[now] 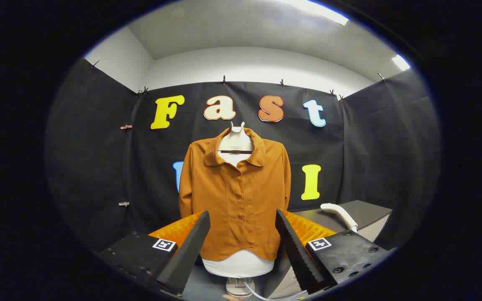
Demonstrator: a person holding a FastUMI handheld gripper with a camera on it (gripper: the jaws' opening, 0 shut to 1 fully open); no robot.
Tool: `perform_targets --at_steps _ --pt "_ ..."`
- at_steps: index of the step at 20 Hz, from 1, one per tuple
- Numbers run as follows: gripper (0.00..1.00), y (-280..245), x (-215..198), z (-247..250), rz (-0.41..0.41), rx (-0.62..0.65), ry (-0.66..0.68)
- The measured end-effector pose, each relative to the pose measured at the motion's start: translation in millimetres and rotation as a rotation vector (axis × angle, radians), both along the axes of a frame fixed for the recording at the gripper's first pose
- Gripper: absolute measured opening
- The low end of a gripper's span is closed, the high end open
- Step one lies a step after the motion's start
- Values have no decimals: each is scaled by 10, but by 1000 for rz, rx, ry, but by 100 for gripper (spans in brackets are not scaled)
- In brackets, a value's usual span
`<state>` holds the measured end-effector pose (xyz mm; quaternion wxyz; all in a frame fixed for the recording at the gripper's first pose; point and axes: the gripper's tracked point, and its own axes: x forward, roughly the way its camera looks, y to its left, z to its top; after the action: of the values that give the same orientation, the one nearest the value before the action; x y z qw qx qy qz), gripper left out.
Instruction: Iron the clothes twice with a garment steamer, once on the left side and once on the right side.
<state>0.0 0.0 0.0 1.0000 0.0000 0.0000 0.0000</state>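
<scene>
Black cloth walls close the booth on three sides under a white ceiling. Nearest, the claw (243,246) stands wide open, holding nothing. Beyond its fingers, one rust-orange shirt (237,196) hangs buttoned on one white mannequin torso (239,263); the cloth looks soft and light, likely to sway under pressure. To the right, one white steamer handle (341,214) lies on the dark worktop (370,211), well apart from the shirt. It looks rigid, smooth and possibly slippery; its curved grip seems the place to take hold.
</scene>
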Motion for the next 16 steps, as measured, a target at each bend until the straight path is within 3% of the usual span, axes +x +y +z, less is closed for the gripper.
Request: perform_targets --at_steps 16 --pt "98 -50 154 -18 -18 6 12"
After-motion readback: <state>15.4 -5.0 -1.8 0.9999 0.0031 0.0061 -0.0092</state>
